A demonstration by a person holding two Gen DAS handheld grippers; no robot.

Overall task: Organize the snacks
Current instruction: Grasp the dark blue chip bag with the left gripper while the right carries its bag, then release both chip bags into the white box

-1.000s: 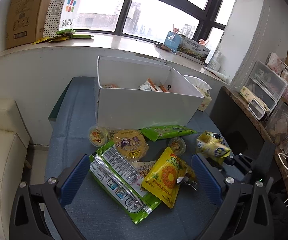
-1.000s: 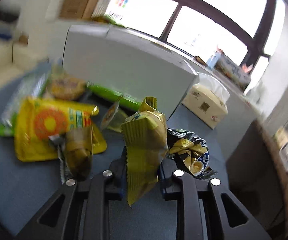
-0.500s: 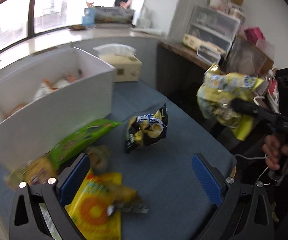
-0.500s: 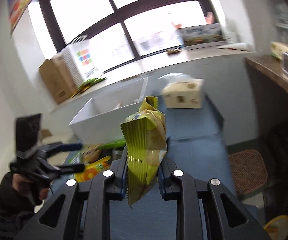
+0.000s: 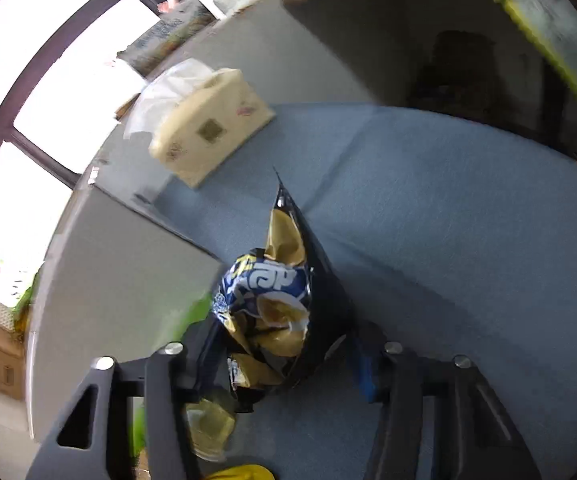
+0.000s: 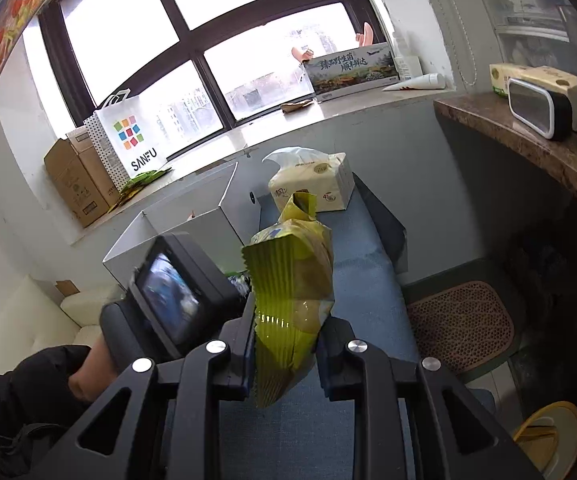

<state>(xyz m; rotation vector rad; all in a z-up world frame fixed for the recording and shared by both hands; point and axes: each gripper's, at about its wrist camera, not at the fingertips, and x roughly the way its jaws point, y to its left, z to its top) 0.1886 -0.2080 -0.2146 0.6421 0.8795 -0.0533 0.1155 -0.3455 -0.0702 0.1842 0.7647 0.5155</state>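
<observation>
bright dark-framed window point(image 6: 192, 52) above pale sill point(image 6: 288, 124).

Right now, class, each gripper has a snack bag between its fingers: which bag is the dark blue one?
The dark blue chip bag is in the left gripper, whose fingers have just been closing on it. The right gripper holds the yellow-green bag.

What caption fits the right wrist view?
Right gripper holds a yellow-green snack bag above the blue table.
</observation>
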